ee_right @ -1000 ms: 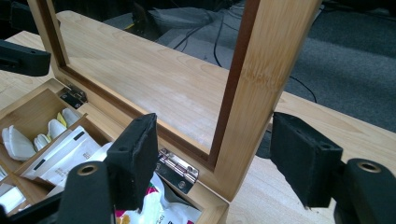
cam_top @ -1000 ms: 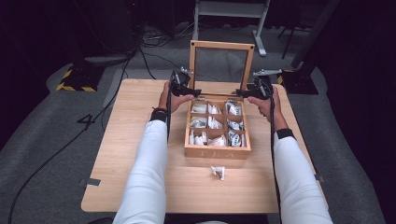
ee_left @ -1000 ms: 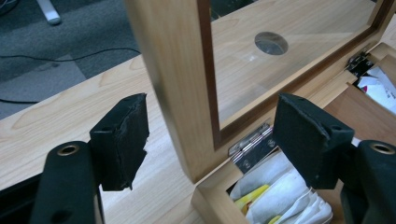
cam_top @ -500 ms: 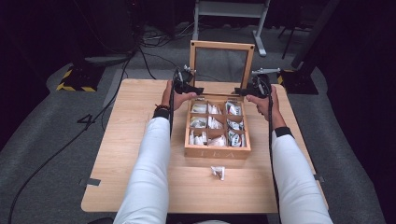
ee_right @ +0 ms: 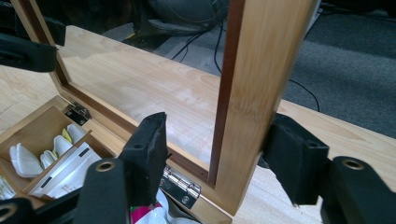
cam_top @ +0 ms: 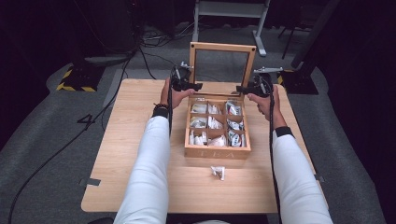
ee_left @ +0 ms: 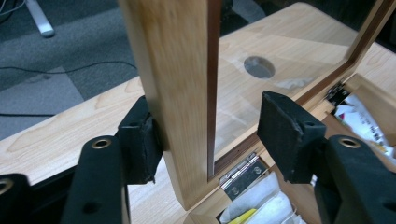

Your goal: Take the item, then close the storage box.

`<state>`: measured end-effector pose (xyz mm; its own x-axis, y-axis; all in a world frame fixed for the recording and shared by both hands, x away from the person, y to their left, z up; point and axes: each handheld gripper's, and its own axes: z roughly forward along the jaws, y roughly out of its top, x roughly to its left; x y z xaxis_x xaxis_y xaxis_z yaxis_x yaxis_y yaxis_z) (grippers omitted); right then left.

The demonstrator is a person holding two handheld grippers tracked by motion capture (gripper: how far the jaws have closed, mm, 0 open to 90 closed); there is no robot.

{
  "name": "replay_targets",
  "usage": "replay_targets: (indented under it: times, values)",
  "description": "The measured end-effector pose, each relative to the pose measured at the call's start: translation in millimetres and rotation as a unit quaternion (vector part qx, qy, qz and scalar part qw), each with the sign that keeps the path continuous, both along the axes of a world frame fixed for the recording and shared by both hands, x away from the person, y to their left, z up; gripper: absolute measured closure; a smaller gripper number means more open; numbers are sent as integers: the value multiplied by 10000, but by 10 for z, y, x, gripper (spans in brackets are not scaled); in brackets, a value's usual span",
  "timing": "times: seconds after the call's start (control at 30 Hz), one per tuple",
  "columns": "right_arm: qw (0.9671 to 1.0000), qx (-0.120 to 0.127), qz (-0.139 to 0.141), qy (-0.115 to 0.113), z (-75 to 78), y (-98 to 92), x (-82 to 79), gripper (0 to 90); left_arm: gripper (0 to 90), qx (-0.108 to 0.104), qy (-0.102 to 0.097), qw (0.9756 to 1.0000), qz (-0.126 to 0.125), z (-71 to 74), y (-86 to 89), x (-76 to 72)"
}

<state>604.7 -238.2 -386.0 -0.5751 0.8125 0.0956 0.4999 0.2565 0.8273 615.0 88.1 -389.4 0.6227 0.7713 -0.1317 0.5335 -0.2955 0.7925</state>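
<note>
High view: tea box [cam_top: 217, 151] sits mid-table [cam_top: 140, 154], lid [cam_top: 222, 48] upright at its far edge; left gripper [cam_top: 187, 85] and right gripper [cam_top: 245, 88] flank the lid's side rails.
Left gripper view: jaws just closing around the rail [ee_left: 173, 93]; one pad touches, the other stands apart (not pinching).
Right gripper view: jaws closing, rail [ee_right: 254, 93] between; outer pad touching, inner apart.

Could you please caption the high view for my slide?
Both grippers straddle the upright lid of an open tea box.
</note>
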Motion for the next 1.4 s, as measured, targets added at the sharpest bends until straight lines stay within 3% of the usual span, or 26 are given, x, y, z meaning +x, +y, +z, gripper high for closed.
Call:
replay_targets:
  times: [0.13,0.23,0.3,0.5,0.7,1.0,1.17,1.4]
  values:
    - [10000,41,-3,-29,40,-15,-31,444,438,4,-11,10000,-41,51,18,-37]
    - [9999,111,-10,-93,93,-26,-80,458,497,-54,-69,9999,-84,94,62,-89]
    - [9999,24,43,-113,119,-27,-116,492,503,-147,-129,9997,-161,147,83,-131]
    - [9998,50,12,-213,171,-53,-194,548,507,9,-279,9994,-219,260,78,-235]
    - [9995,10,42,-298,222,-59,-237,566,529,-29,-436,9988,-201,362,105,-309]
    - [9985,207,79,-493,337,-124,-335,590,561,-7,-638,9977,-246,499,151,-422]
    - [9984,108,113,-543,380,-130,-387,600,572,76,-657,9974,-271,545,149,-471]
    - [9982,149,157,-563,411,-148,-444,603,574,124,-697,9969,-335,584,164,-534]
